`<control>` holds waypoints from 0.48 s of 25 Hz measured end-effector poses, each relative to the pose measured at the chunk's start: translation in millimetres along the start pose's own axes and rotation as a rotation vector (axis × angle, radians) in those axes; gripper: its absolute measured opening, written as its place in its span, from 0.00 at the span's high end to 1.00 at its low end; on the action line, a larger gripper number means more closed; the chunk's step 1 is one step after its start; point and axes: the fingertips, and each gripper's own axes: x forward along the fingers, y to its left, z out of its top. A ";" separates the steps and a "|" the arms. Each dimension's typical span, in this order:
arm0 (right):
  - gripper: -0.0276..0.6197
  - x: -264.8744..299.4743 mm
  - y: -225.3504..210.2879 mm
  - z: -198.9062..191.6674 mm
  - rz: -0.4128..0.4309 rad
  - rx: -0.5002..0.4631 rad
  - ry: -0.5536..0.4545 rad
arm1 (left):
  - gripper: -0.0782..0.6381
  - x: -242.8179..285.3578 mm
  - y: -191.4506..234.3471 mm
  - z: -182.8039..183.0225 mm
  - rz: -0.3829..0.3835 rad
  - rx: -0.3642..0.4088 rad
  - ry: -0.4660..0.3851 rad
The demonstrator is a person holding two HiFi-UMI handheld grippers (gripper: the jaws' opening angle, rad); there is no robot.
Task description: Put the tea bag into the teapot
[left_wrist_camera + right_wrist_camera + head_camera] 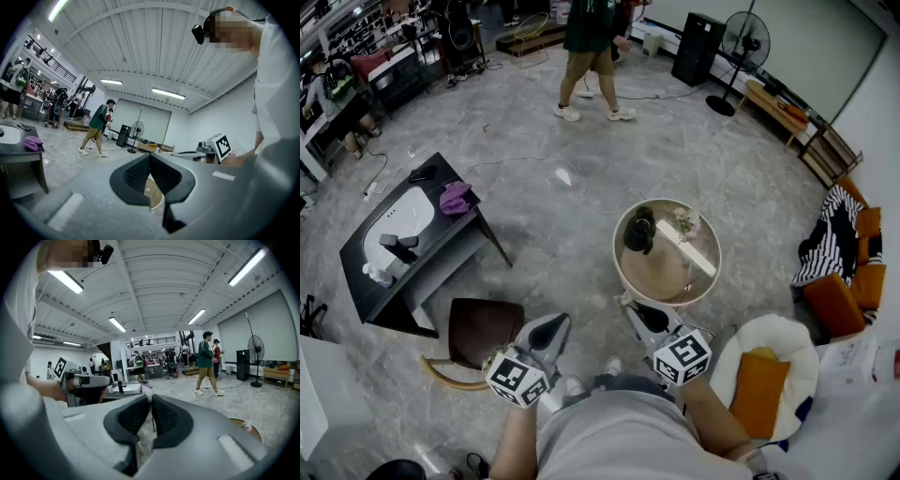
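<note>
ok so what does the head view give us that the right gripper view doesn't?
Head view only: the dark teapot on the round table, the black desk with a purple cloth, the brown chair and the orange cushion. No tea bag can be made out.

Right gripper view only: ceiling lights, and the right hand-held gripper close up, jaws together, nothing between them.

Both: the table's rim, the walking person in a green top, the standing fan, the left hand-held gripper.

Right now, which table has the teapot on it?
The round tan table; the black teapot stands on it. The dark rectangular table to the left holds a purple cloth instead.
</note>
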 end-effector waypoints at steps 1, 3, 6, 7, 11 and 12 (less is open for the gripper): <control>0.92 -1.9 -4.2 -0.8 -0.003 0.002 0.001 | 0.88 4.8 -1.9 -0.7 -0.004 -0.002 0.000; 0.92 -5.9 -13.7 -1.7 -0.008 0.006 0.000 | 0.88 15.6 -6.2 -2.0 -0.014 -0.003 0.000; 0.92 -12.3 -32.5 0.6 -0.016 0.016 -0.006 | 0.88 35.3 -13.0 -3.0 -0.027 0.002 0.003; 0.92 -14.1 -39.0 1.5 -0.019 0.021 -0.010 | 0.88 42.2 -14.7 -2.7 -0.030 0.003 0.008; 0.92 -21.0 -65.3 3.1 -0.038 0.047 -0.045 | 0.88 70.3 -19.0 -2.5 -0.042 0.016 0.029; 0.92 -22.7 -72.8 3.3 -0.043 0.052 -0.054 | 0.88 78.0 -19.4 -2.8 -0.045 0.019 0.028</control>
